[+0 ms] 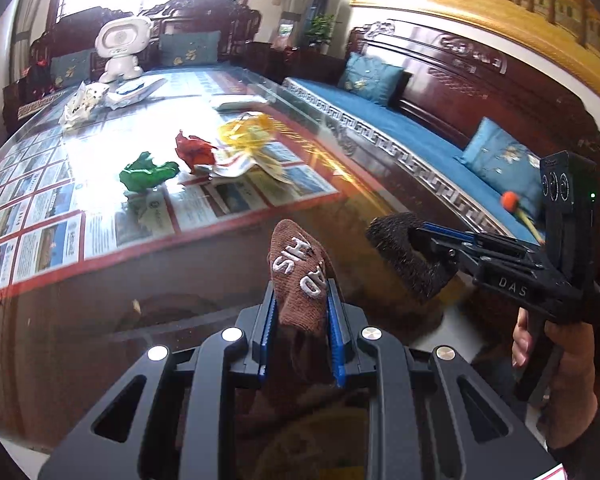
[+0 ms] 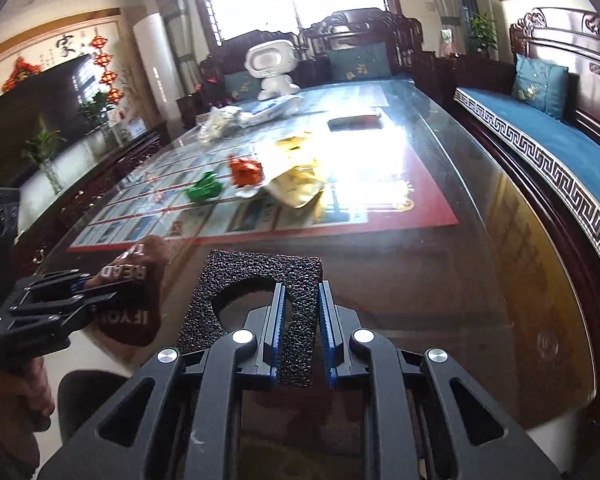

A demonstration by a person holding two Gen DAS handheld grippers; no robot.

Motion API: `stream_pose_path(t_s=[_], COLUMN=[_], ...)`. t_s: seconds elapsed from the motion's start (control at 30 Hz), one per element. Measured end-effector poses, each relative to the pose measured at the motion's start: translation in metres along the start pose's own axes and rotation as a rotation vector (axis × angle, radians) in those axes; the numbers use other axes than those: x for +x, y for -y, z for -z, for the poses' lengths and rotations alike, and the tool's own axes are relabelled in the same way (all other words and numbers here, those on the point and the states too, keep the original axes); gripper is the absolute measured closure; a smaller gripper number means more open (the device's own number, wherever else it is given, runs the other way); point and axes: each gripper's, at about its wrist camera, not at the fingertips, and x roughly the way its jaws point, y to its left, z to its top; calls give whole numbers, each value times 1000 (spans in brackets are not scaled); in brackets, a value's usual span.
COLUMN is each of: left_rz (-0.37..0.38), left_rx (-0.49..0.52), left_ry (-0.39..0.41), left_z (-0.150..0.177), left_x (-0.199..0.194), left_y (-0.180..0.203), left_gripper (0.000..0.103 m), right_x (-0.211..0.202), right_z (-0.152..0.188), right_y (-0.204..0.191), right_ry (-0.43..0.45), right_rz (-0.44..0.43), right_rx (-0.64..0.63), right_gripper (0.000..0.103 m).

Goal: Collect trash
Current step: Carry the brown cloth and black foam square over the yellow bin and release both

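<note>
The left gripper (image 1: 302, 320) is pinching a soft brown lettered cloth (image 1: 298, 276); the right gripper (image 2: 300, 328) is clamping a light, squashy black foam piece (image 2: 256, 280). Both are hanging near the glass table's (image 2: 440, 280) near edge; the crumpled green (image 1: 148, 174) and red paper wads (image 1: 194, 150), farther off, should crush easily, so grip mid-body.

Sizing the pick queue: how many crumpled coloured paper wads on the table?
2. A green wad sits mid-table, nearest the grippers; a red wad lies just beyond it, against the yellow wrapper. More could hide under that wrapper pile.

The left tongs (image 1: 302, 312) are clamped on a brown sock (image 1: 300, 276). The right tongs (image 2: 302, 328) pinch a black foam piece (image 2: 260, 280), both held level side by side
</note>
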Motion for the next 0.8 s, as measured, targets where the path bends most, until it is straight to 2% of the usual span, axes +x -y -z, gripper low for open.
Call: stream_pose_path(t_s=[0.2,0.37,0.6,0.8], left_rz=[49,12,35,55], left_rx=[29,59,13,-27], left_ry=[-28,-92,-246,-355], left_z=[48,100,164,202], left_x=[-38,-53,-34,-3], left_y=[24,41,54,57], left_gripper=[79,79,79,79], right_x=[-44,-62,-55,-56], right_z=[49,93,159,185], right_y=[-29,-46,-52,-42], right_ry=[-2,-58,-195,-234], right_rz=[-57,-52,-53,-38], right_rx=[-20,-41,-17,30], right_gripper=[86,86,86,86])
